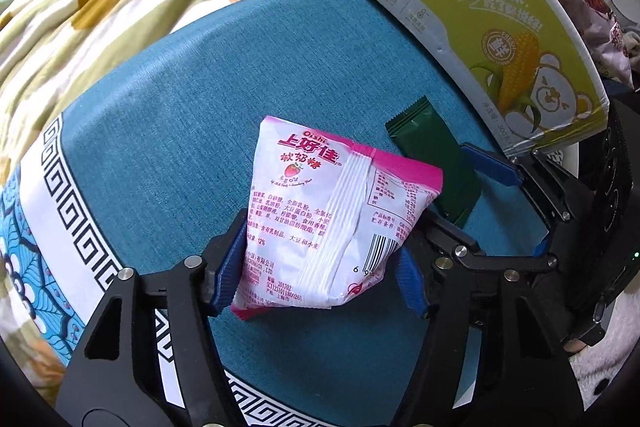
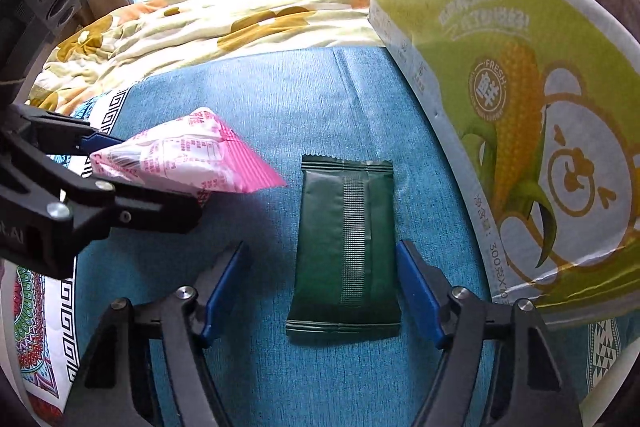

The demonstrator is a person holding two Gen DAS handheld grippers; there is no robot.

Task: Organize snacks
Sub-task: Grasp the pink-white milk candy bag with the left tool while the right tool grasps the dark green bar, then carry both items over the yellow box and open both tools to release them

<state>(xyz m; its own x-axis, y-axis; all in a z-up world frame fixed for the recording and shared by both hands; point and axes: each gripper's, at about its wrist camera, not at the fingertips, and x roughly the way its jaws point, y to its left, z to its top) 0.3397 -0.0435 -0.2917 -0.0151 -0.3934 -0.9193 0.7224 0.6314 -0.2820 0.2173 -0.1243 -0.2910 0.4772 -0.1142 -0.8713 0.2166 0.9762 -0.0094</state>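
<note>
My left gripper (image 1: pixel 320 259) is shut on a pink and white candy bag (image 1: pixel 328 211) and holds it above the teal cloth (image 1: pixel 180 107); the bag also shows in the right wrist view (image 2: pixel 188 157), clamped by the left gripper (image 2: pixel 136 167). A dark green snack packet (image 2: pixel 346 251) lies flat on the cloth, and it also shows in the left wrist view (image 1: pixel 436 163). My right gripper (image 2: pixel 324 291) is open, its blue pads on either side of the green packet's near end, not touching it. In the left wrist view the right gripper (image 1: pixel 516 203) sits beside the packet.
A green and yellow corn-print box (image 2: pixel 520 107) stands on the right, close to the packet, with snack bags (image 1: pixel 592 11) inside; it also shows in the left wrist view (image 1: pixel 480 15). A floral quilt (image 2: pixel 208 27) lies beyond the cloth. The cloth has a patterned border (image 1: pixel 68 195) at the left.
</note>
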